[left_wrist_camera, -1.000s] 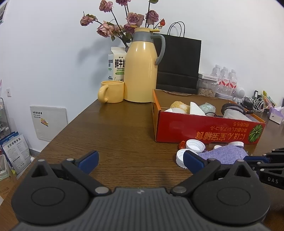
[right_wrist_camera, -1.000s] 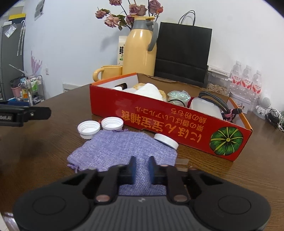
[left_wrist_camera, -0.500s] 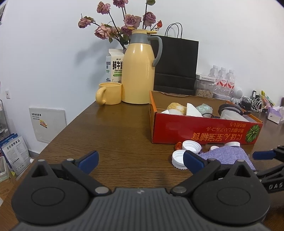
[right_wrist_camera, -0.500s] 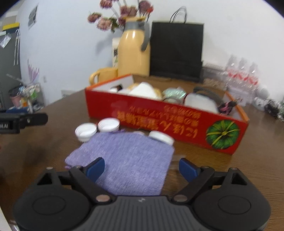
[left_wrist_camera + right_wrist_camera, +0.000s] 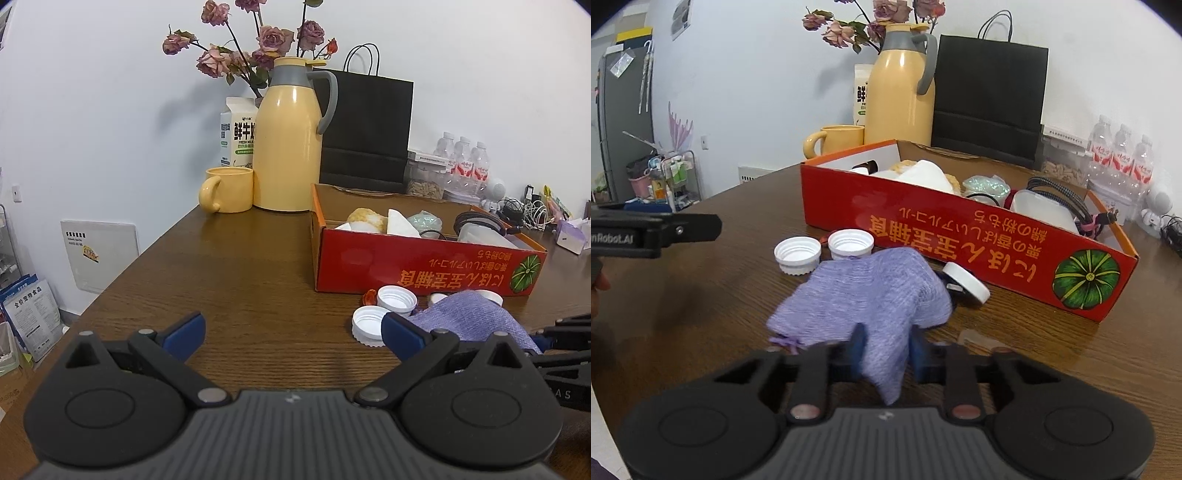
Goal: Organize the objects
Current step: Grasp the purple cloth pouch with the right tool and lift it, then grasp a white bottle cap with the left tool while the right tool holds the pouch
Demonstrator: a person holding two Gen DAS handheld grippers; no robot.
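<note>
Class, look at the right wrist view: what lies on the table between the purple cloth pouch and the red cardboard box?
Between the purple pouch and the red box lie three white caps: two open side up at the pouch's far left corner, one tilted at its right edge. The right wrist view shows this best.

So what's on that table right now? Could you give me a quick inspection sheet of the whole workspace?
Surface: brown wooden table, bare at the left.
Job's things: purple cloth pouch; white bottle caps beside it; red cardboard box holding assorted items.
Clutter: yellow thermos jug, yellow mug, milk carton, black paper bag, water bottles.
Grippers: right gripper closing, pouch edge between its pads; left gripper open, empty.
Cables: tangle at the far right.
Surroundings: white wall, dried roses.
</note>
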